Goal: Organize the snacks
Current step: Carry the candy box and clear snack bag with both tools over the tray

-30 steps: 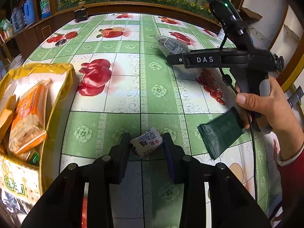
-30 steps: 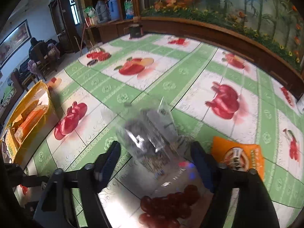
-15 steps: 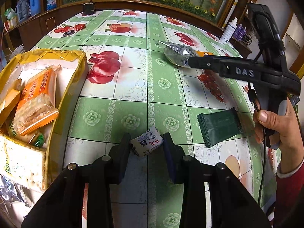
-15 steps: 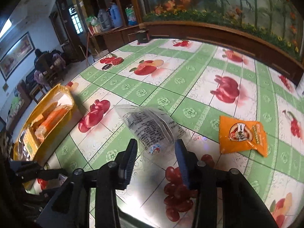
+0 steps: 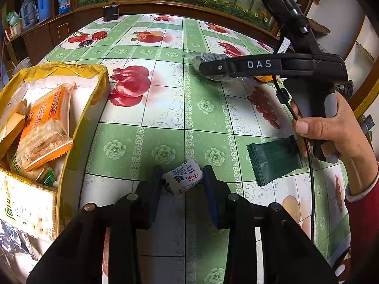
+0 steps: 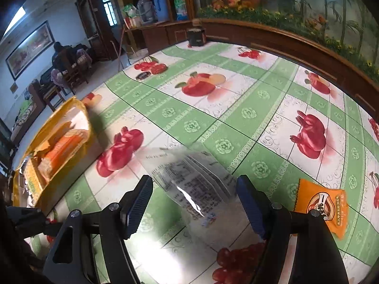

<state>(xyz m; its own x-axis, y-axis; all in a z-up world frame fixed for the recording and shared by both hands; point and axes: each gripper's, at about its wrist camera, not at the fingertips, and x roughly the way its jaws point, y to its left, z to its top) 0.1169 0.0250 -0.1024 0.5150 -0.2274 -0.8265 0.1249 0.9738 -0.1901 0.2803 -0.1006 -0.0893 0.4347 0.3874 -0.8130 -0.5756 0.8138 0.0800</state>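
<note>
My left gripper [image 5: 182,179] is shut on a small white snack packet with blue print [image 5: 183,178], held just above the table. My right gripper [image 6: 193,201] is open, its jaws wide apart around a clear plastic snack bag [image 6: 189,184] that lies on the table between them; it also shows in the left wrist view [image 5: 213,68], over the same bag. A yellow box of snacks [image 5: 42,123] stands at the left; in the right wrist view the box [image 6: 54,142] is far left.
A dark green packet [image 5: 274,161] lies on the table by the right hand. An orange packet [image 6: 324,203] lies right of the right gripper. The fruit-print tablecloth [image 5: 165,108] covers the table. A wooden ledge [image 6: 284,42] runs along the far edge.
The right gripper's jaws have opened wide, and the clear bag now lies on the table between them. The left gripper still holds the white packet and has barely moved.
</note>
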